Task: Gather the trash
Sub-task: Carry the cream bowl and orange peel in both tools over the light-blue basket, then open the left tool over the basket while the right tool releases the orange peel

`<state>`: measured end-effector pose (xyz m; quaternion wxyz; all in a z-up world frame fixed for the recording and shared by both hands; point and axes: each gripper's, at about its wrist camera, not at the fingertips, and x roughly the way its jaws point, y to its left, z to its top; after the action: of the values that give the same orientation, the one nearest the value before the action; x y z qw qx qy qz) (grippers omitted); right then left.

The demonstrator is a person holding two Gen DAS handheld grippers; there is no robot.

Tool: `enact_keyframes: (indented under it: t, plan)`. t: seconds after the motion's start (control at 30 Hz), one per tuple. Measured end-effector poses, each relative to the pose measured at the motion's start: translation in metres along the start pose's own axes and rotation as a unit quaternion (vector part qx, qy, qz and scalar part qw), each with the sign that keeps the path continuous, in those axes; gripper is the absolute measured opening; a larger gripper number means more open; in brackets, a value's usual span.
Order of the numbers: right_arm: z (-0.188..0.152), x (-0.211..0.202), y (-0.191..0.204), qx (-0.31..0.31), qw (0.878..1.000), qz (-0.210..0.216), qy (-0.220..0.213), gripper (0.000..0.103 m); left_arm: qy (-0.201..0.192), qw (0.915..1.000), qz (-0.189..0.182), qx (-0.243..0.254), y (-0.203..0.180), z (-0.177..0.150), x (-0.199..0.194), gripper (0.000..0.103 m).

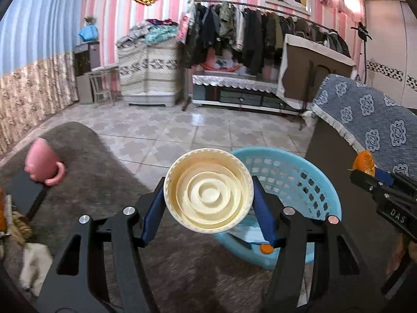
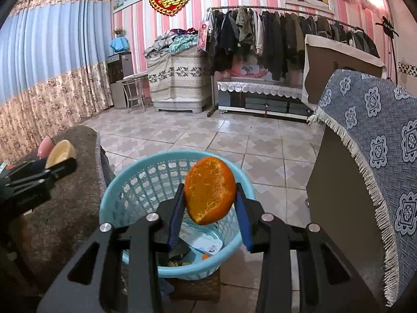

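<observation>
— Right wrist view: right gripper (image 2: 209,195) clamps orange peel (image 2: 209,190) above the blue basket (image 2: 130,182), already holding scraps.
— Left gripper (image 1: 208,193) grips a plastic cup (image 1: 208,190) beside it; neither dropped.

The left gripper (image 1: 208,191) tips down a bit, its blue pads squeezing a round cream cup (image 1: 208,190). The right gripper (image 2: 209,195) tips down too, pinching an orange peel (image 2: 209,194), maybe only lightly
</observation>
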<state>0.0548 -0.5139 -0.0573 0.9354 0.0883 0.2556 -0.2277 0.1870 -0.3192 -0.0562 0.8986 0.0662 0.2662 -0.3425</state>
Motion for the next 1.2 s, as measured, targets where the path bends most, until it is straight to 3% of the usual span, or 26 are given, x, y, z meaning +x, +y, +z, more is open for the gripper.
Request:
enact_keyframes:
  t: [0.47, 0.53, 0.63, 1.07, 1.17, 1.2]
  plan:
    - [-0.011, 0.021, -0.004, 0.016, 1.0, -0.009, 0.024, 0.037, 0.033, 0.997, -0.026, 0.065, -0.035, 0.004, 0.062, 0.061]
    - [-0.01, 0.023, -0.001, 0.015, 1.0, -0.007, 0.024, 0.037, 0.037, 0.9965, -0.025, 0.071, -0.035, 0.005, 0.065, 0.071]
    - [-0.008, 0.027, 0.004, 0.013, 1.0, -0.003, 0.024, 0.037, 0.022, 0.9975, -0.01, 0.066, -0.027, 0.01, 0.06, 0.08]
    - [-0.008, 0.053, 0.038, 0.003, 1.0, 0.005, 0.023, 0.038, -0.016, 0.9984, 0.052, 0.012, 0.033, 0.018, 0.02, 0.09]
    - [-0.008, 0.053, 0.044, -0.001, 1.0, -0.002, 0.014, 0.047, -0.017, 0.998, 0.061, 0.002, 0.045, 0.015, 0.01, 0.091]
    - [-0.007, 0.052, 0.045, -0.002, 1.0, -0.006, 0.009, 0.059, -0.016, 0.9978, 0.064, 0.0, 0.048, 0.014, 0.007, 0.091]
